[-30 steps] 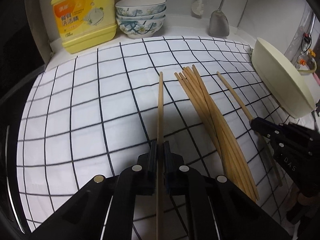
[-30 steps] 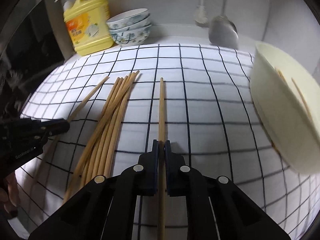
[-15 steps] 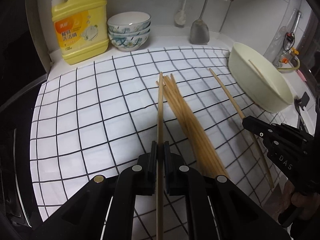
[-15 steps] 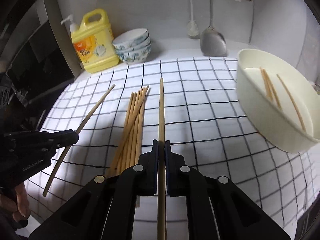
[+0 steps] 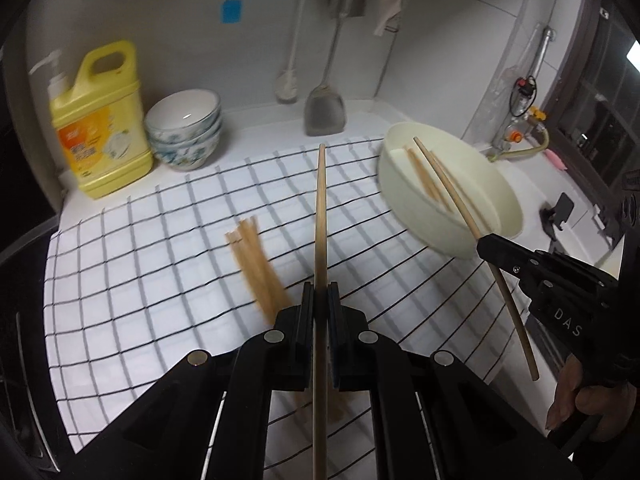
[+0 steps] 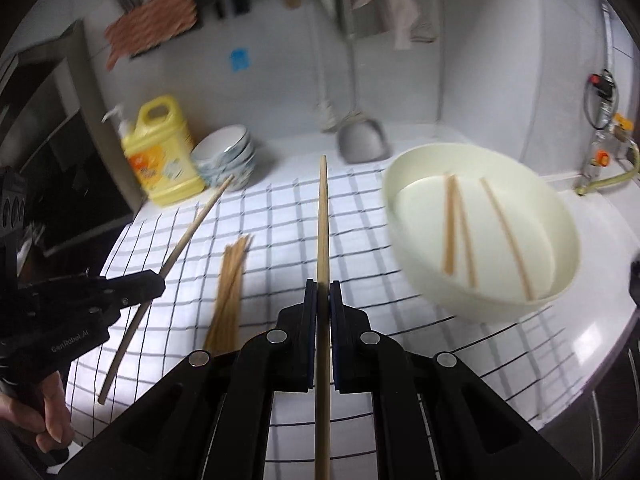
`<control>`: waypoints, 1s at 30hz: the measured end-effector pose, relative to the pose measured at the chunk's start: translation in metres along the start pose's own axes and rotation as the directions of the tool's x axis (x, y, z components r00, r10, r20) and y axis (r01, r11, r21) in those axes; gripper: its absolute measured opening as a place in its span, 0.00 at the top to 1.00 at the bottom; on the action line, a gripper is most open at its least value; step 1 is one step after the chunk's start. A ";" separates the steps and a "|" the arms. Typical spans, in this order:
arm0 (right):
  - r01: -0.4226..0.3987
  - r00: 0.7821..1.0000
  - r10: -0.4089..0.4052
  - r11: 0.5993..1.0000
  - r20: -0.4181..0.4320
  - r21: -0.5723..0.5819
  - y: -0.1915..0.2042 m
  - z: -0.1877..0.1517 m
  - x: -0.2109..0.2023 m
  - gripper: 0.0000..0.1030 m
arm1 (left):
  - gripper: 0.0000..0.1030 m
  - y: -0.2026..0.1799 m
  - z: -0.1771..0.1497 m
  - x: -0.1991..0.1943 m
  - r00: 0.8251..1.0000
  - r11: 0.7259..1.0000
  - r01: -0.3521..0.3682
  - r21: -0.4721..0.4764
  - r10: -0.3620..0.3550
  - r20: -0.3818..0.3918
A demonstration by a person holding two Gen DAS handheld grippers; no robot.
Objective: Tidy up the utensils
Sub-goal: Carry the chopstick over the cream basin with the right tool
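Observation:
My left gripper (image 5: 320, 296) is shut on a single wooden chopstick (image 5: 321, 208) that runs forward between its jaws, raised above the checked cloth (image 5: 140, 280). In the right wrist view my right gripper (image 6: 323, 292) is likewise shut on its own chopstick (image 6: 322, 216). Each gripper shows in the other's view: the right gripper (image 5: 486, 244) with its chopstick (image 5: 448, 184) in front of the cream basin (image 5: 508, 208), and the left gripper (image 6: 158, 282) with its chopstick (image 6: 192, 228). A bundle of chopsticks (image 6: 230, 284) lies on the cloth. Three chopsticks (image 6: 452, 224) lie in the basin (image 6: 560, 216).
A yellow detergent bottle (image 5: 100, 124) and a stack of patterned bowls (image 5: 186, 128) stand at the back left. A metal spatula (image 5: 325, 110) and a brush hang on the back wall. Pipework with a hose (image 5: 524, 120) is at the far right. A hand (image 5: 580, 400) grips the right tool.
Both grippers have risen well above the cloth, each carrying its chopstick. The bundle stayed on the cloth, and the basin's inside has come into view.

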State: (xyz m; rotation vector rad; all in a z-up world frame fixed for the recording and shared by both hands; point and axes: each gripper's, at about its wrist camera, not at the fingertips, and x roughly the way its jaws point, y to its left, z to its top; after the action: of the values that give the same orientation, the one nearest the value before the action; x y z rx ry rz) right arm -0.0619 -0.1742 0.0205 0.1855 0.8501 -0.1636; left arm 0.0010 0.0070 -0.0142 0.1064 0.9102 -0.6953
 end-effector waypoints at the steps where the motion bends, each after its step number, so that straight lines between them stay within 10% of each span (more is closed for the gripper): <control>1: 0.006 1.000 -0.006 1.000 0.009 0.006 -0.009 0.003 -0.004 0.94 | 0.93 -0.009 0.006 0.002 1.000 1.000 0.011 0.005 -0.011 0.006; 19: -0.016 1.000 0.014 0.996 0.023 0.092 -0.212 0.068 0.023 0.94 | 0.93 -0.153 0.119 0.104 0.999 1.000 -0.028 -0.002 0.028 0.028; 30: -0.009 0.997 0.021 0.986 -0.071 0.166 -0.257 0.071 0.085 0.94 | 0.93 -0.178 0.132 0.193 0.994 0.998 -0.057 0.040 0.061 -0.091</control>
State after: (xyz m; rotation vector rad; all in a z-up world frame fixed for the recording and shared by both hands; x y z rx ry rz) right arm -0.0107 -0.4457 -0.0231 0.3558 0.9079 -0.2146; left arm 0.0660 -0.2783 -0.0420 0.1993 0.9784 -0.6566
